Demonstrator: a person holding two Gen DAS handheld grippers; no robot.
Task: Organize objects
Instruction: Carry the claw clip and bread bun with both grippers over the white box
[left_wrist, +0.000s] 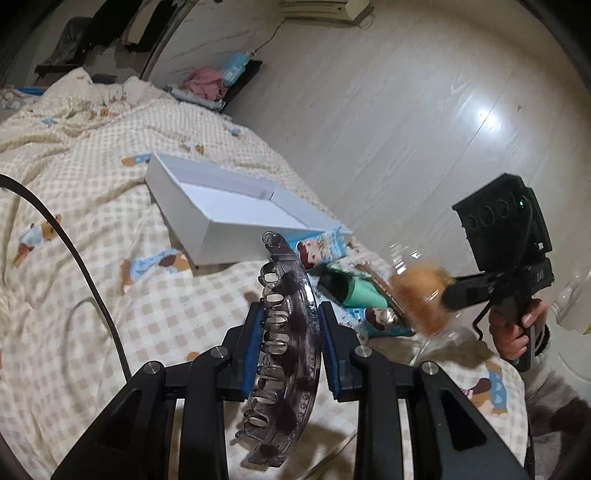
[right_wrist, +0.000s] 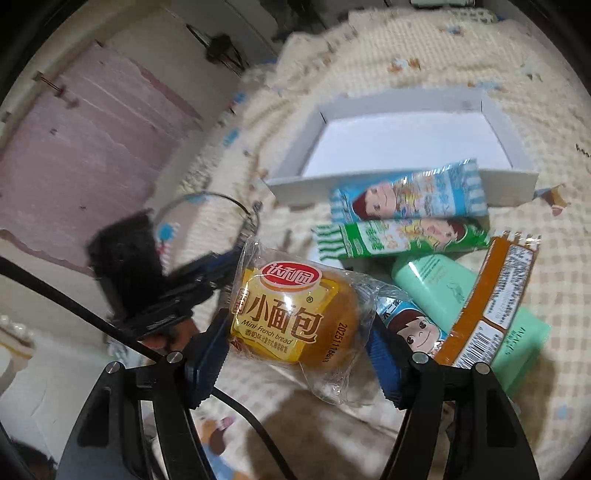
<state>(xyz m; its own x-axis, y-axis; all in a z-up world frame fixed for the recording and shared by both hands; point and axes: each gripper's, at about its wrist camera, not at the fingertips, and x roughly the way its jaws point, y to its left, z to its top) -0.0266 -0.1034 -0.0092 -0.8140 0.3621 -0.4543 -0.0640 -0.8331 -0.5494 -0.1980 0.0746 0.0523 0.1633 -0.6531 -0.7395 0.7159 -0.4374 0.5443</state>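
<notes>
The left hand-held gripper (left_wrist: 289, 347) is clenched on a smoky, translucent hair claw (left_wrist: 286, 354); its blue pads (left_wrist: 255, 350) press the clip from both sides, and the clip's long curved body stands up between them, toothed edge to the left. It hangs over the bed (left_wrist: 110, 206), which is covered in a cream checked blanket printed with small bears.

The right hand-held gripper (right_wrist: 297, 341) has a wrapped mini bread (right_wrist: 295, 321) between its fingers, a round golden bun in clear plastic with a yellow and red label. The left pad (right_wrist: 208, 354) lies against the wrapper; on the right the crinkled plastic reaches the other pad, but whether that pad presses on it I cannot tell. In the left wrist view the bread (left_wrist: 421, 299) is a blurred orange shape at the tip of the right gripper (left_wrist: 452, 295), held by a hand (left_wrist: 517, 328) near the bed's right edge.

A shallow white box (right_wrist: 509, 133) lies open on the blanket, with nothing visible inside. Against its near wall rests a blue snack packet (right_wrist: 406, 195), and just in front of that a green one (right_wrist: 402, 236). Nearer the gripper lie a mint-green tube (right_wrist: 443, 291) and an orange-edged wrapper (right_wrist: 495, 295) that overlaps it. Another blue packet (right_wrist: 413, 325) shows partly behind the right finger, just beside the bread. All of these sit in a loose heap between the box and the bed's near edge.

A black cable (left_wrist: 74, 258) curves across the blanket on the left.
</notes>
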